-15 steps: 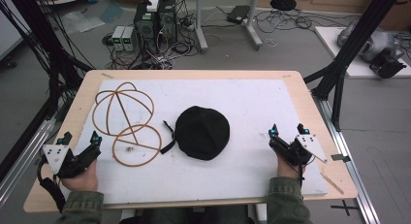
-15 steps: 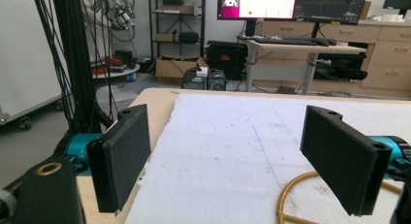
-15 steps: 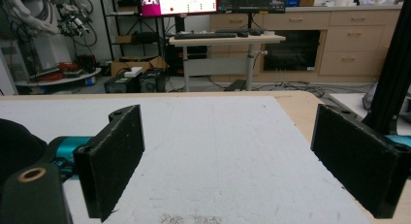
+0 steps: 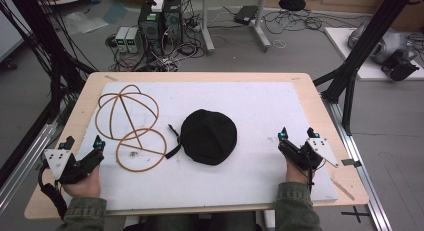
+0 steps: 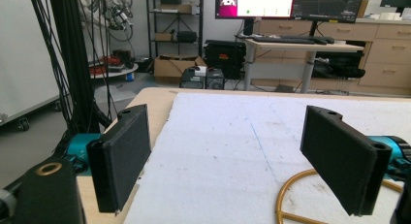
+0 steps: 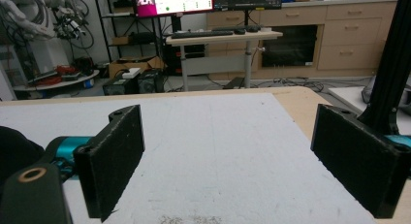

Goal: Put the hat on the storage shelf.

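A wooden table (image 4: 75, 121) carries a white foam sheet (image 4: 280, 111). On the sheet lie a wire frame (image 4: 131, 123) at left and a black cap (image 4: 208, 136) near the middle.

Computer towers (image 4: 159, 18) on floor beyond table; monitors (image 5: 289, 3) above desk (image 5: 303, 44).

Left gripper (image 4: 82, 147) lower left, right gripper (image 4: 298, 136) lower right, black flat jaws, teal joints, grey three-cornered plates, black trailing cables, olive green sleeves (image 4: 85, 213) at bottom edge.
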Tool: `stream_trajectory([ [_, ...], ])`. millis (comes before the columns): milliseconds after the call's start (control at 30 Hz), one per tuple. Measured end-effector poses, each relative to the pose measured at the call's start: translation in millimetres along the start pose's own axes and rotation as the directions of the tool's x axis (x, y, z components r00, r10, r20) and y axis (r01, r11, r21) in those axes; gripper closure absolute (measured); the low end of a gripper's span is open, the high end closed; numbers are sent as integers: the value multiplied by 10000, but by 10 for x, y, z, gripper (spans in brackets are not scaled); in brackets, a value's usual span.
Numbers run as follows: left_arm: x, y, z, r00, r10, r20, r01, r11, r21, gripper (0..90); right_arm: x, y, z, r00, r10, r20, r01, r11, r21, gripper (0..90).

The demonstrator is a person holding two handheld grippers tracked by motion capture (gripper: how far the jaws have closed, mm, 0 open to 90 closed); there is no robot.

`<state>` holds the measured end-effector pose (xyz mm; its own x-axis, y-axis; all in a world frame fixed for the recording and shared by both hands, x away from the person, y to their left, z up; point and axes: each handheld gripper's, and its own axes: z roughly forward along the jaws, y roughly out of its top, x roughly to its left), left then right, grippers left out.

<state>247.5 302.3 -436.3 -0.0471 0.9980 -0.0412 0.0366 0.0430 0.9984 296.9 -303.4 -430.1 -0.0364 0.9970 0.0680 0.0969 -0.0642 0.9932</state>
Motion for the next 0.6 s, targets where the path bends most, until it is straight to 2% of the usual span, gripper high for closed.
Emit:
stream_trajectory([
  [600,20,0,6,9999,-148,-55,148,9999,72,186,12,6,18,9998,-13,-217,15,10000,75,110],
])
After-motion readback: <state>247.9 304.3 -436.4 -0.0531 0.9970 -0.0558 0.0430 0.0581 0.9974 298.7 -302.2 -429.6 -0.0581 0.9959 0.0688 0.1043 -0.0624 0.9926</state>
